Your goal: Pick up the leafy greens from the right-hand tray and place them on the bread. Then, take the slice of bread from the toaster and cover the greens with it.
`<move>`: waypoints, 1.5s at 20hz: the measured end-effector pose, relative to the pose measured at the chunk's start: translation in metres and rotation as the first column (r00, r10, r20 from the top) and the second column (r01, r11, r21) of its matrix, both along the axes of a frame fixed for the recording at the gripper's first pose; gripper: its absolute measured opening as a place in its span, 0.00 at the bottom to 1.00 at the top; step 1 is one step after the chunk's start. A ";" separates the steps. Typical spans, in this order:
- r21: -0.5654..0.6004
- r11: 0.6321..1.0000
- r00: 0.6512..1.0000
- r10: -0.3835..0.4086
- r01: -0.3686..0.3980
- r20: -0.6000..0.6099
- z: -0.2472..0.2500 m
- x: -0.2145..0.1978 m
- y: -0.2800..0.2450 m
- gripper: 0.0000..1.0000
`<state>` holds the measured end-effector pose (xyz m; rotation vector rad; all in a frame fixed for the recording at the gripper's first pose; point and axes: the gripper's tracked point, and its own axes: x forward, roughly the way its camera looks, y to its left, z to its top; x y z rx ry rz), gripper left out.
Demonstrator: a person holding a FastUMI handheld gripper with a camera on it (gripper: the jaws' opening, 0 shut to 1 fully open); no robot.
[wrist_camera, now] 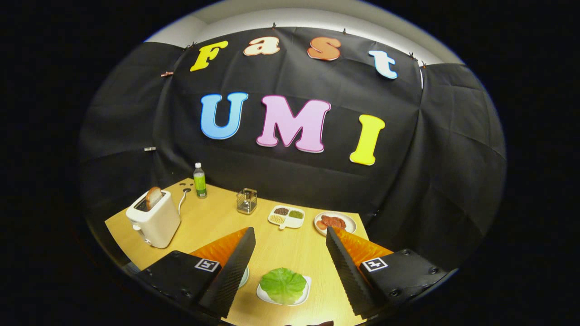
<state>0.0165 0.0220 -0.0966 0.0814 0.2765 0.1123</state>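
With our fingers (290, 253) spread wide and empty, the greens (283, 285) lie untouched on their tray (306, 290) between them, and the bread (153, 197) waits in the toaster (154, 219) at ten o'clock.

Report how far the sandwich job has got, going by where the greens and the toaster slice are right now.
Done: nothing yet that shows. The leafy greens lie on their white tray, and the bread slice stands in the toaster. In hand: the gripper is open and holds nothing, with the greens on the table below, between its fingers. Left: lift the greens, lay them on the bread, then fetch the slice and cover them.
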 end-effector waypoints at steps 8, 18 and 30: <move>-0.015 0.984 0.948 0.167 -0.178 -0.269 -0.116 0.015 0.038 0.95; 0.049 0.975 0.805 0.207 -0.217 -0.555 -0.257 0.027 0.042 0.75; 0.104 0.969 0.710 0.235 -0.224 -0.664 -0.308 0.031 0.055 0.12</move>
